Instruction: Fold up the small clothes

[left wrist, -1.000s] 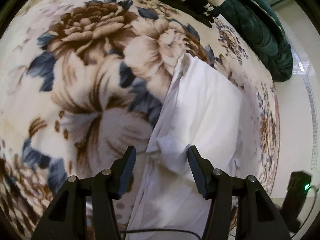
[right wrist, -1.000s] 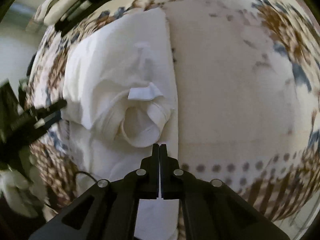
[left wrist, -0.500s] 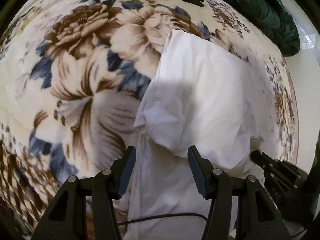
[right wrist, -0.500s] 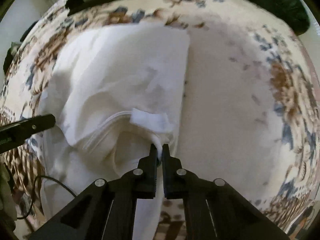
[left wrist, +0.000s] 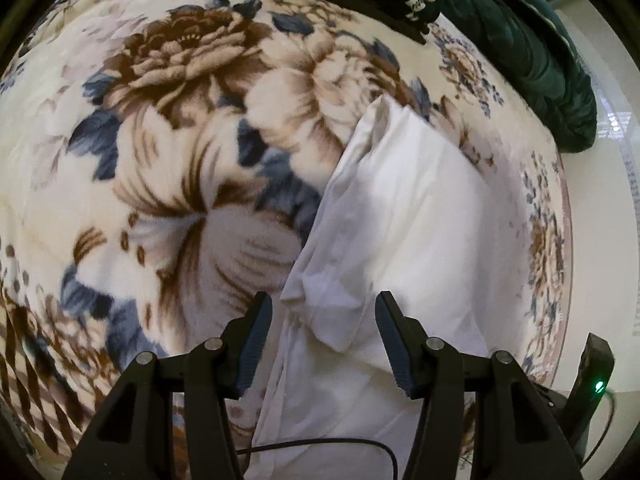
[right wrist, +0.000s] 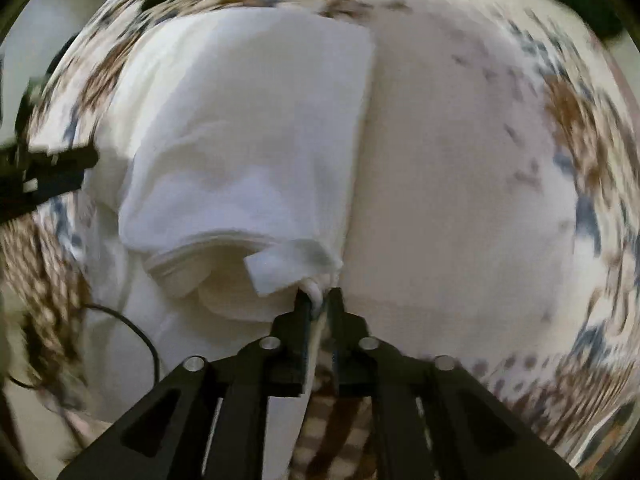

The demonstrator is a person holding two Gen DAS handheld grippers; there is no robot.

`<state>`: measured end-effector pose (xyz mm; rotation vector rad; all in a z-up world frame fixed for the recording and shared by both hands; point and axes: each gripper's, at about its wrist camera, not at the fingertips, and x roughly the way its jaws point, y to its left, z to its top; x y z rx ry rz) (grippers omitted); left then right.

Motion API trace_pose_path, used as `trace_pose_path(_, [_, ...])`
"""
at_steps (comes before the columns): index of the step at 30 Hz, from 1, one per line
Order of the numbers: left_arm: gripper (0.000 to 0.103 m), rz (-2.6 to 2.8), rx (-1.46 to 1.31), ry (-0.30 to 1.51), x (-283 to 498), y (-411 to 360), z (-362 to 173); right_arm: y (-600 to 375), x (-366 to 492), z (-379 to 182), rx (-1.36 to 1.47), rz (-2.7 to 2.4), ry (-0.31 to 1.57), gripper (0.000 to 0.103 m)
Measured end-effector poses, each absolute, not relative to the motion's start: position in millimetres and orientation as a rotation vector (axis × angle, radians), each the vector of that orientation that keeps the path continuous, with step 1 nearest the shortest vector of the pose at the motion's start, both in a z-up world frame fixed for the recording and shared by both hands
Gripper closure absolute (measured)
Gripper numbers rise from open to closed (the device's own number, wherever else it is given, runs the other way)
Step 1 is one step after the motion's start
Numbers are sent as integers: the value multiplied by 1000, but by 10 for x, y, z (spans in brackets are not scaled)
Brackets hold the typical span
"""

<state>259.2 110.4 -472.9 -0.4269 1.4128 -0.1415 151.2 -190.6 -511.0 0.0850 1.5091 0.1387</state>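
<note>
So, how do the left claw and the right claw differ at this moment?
The left claw stands wide open above the white garment, gripping nothing; the right claw is nearly closed, its jaws just opening, with a bit of the garment's edge between them. The left claw is over a folded side flap, the right claw at the collar corner. Both are black and point down at the floral blanket.
</note>
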Motion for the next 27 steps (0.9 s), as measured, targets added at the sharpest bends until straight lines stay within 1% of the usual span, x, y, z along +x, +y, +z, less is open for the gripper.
trace_pose_path(1, [52, -162, -436, 1400, 2640, 1105, -4690, -2023, 1530, -5037, 174, 136, 1504, 89])
trace_pose_path(3, [52, -199, -437, 1383, 2741, 1093, -4647, -2232, 1554, -4902, 305, 110, 1472, 82])
trace_pose_path(5, [52, -234, -443, 1368, 2900, 1073, -4648, -2479, 1608, -4828, 509, 102, 1428, 65])
trace_pose_path(6, [52, -245, -440, 1370, 2975, 1055, -4680, -2591, 1666, -4854, 610, 90, 1407, 61])
trace_pose_path(8, [52, -261, -440, 1388, 3167, 1012, -4811, -2685, 1867, -5018, 722, 116, 1396, 59])
trace_pose_path(10, [52, -284, -462, 1403, 3299, 986, -4931, -2677, 2078, -5203, 744, 126, 1417, 59])
trace_pose_path(12, [55, -298, -486, 1403, 3387, 973, -5007, -2621, 2291, -5446, 777, 145, 1469, 59])
trace_pose_path(13, [64, -309, -502, 1383, 3395, 977, -4997, -2595, 2383, -5474, 760, 145, 1461, 62])
trace_pose_path(14, [85, -321, -515, 1364, 3403, 987, -4975, -2556, 2437, -5407, 711, 137, 1426, 89])
trace_pose_path(15, [88, -317, -504, 1356, 3408, 991, -4953, -2535, 2465, -5351, 676, 136, 1403, 99])
trace_pose_path(17, [90, -319, -501, 1327, 3395, 1007, -4904, -2479, 2544, -5203, 607, 151, 1363, 101])
trace_pose_path(19, [91, -310, -508, 1334, 3391, 1018, -4929, -2462, 2615, -5106, 572, 155, 1341, 101])
trace_pose_path(22, [90, -292, -531, 1361, 3409, 1045, -5016, -2500, 2721, -5142, 568, 132, 1357, 101])
trace_pose_path(24, [86, -286, -527, 1379, 3444, 1048, -5014, -2524, 2749, -5197, 567, 125, 1376, 101])
trace_pose_path(25, [85, -284, -526, 1389, 3458, 1050, -4997, -2504, 2780, -5240, 567, 138, 1402, 101])
trace_pose_path(27, [65, -251, -478, 1392, 3465, 1057, -4899, -2519, 2775, -5270, 560, 121, 1438, 100])
